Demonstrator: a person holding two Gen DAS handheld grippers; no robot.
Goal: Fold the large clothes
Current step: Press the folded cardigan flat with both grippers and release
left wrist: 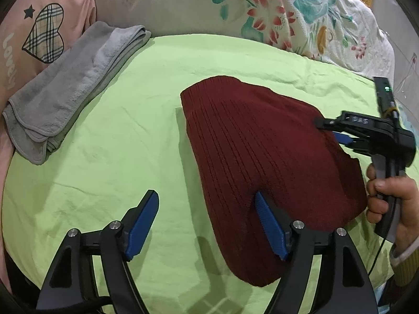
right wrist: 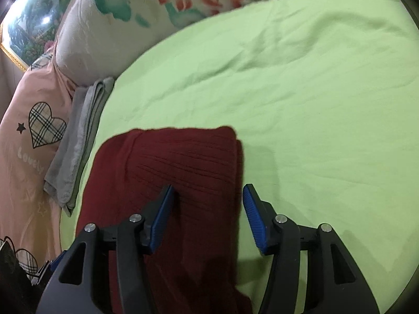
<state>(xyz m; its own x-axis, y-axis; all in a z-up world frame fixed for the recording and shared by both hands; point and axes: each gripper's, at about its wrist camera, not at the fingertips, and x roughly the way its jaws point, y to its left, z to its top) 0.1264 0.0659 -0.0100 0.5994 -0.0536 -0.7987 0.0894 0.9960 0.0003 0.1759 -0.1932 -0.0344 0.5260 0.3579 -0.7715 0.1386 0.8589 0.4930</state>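
Sweater, dark red ribbed knit (left wrist: 267,172), lay folded into a compact oblong on the lime-green cotton bedsheet (left wrist: 131,130), its long axis running from the near edge of the sheet toward the floral quilt (left wrist: 275,7) behind it. Left gripper (left wrist: 207,222) stood wide apart, empty, straddling the sweater's left long edge, one blue pad over knit, one over sheet. Right gripper (right wrist: 207,217) likewise stood wide, empty, astride the opposite long edge. Both sat about equally near the sweater. Folded grey towel (left wrist: 68,89) lay well left of the sweater, against a pink heart-printed pillow (left wrist: 44,31).
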